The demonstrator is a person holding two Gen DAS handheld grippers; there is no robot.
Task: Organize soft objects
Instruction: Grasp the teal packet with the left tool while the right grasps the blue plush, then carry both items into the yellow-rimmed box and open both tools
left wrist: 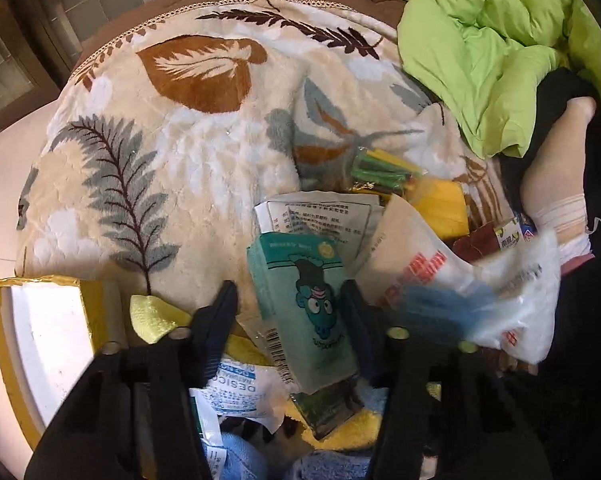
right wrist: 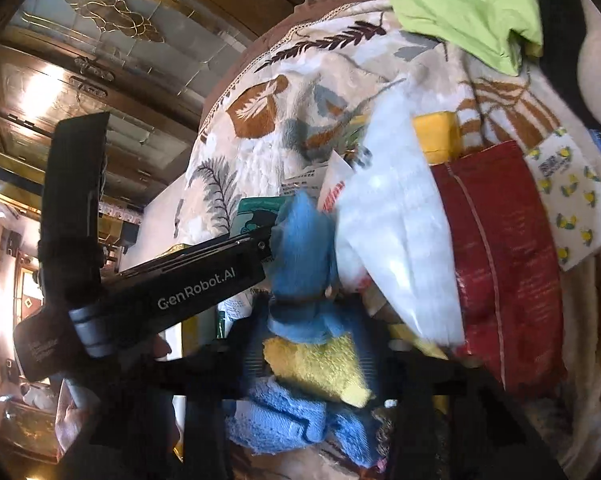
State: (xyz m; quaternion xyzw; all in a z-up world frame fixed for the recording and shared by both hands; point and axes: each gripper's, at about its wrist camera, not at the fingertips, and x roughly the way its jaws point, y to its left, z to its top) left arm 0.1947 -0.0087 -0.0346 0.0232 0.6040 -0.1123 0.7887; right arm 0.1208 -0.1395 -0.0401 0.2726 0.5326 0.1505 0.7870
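Straddling a teal packet (left wrist: 306,312), the left claw (left wrist: 288,312) stands with its jaws apart, touching nothing firmly. The packet lies on a leaf-print blanket (left wrist: 172,128) among paper sachets and a white bag (left wrist: 512,300). The right claw (right wrist: 314,332) is clamped on a blue cloth (right wrist: 304,248), above a yellow cloth (right wrist: 320,368).

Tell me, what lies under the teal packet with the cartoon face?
Under the teal packet show a white desiccant sachet, a dark foil packet and a yellow towel. Anything deeper is covered.
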